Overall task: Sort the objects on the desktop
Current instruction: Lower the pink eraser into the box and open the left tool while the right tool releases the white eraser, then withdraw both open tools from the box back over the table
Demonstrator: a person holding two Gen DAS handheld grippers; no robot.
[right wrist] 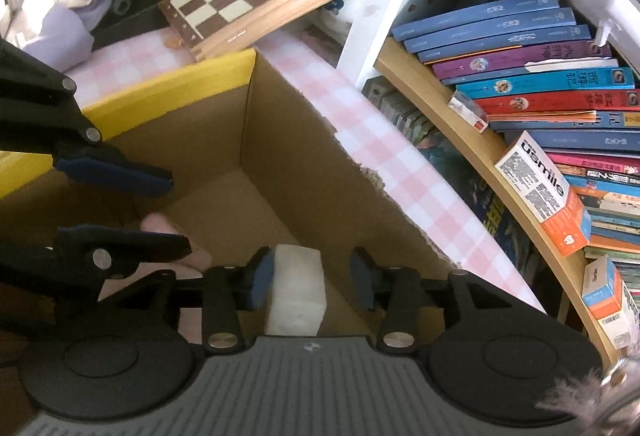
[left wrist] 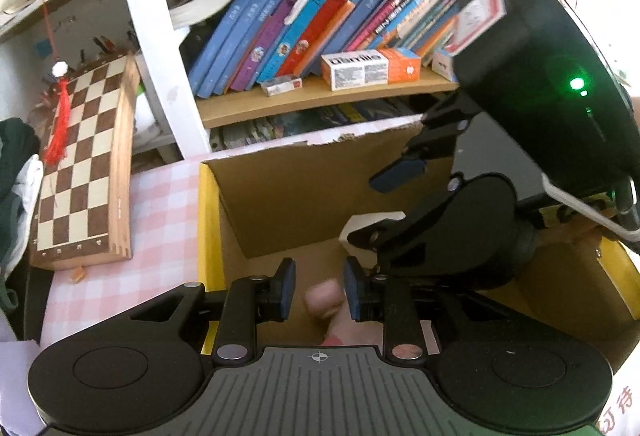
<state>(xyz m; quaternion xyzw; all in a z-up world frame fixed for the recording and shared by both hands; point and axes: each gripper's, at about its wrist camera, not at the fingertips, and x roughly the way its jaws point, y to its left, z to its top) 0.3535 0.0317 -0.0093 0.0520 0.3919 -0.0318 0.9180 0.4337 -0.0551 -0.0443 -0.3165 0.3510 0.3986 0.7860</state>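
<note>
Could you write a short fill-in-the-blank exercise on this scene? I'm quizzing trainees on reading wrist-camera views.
1. Both grippers reach into a ____ box.
2. Between the right gripper's open fingers lies a ____ block.
3. Beside the box, a folded ____ board stands propped up.
4. Under the left gripper lies a blurred ____ object.

Missing words: cardboard; white; chess; pink

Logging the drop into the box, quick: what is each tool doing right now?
Left tool: open, holding nothing, above a pink object in the cardboard box.
Right tool: open, white block between its fingers, not clamped.
</note>
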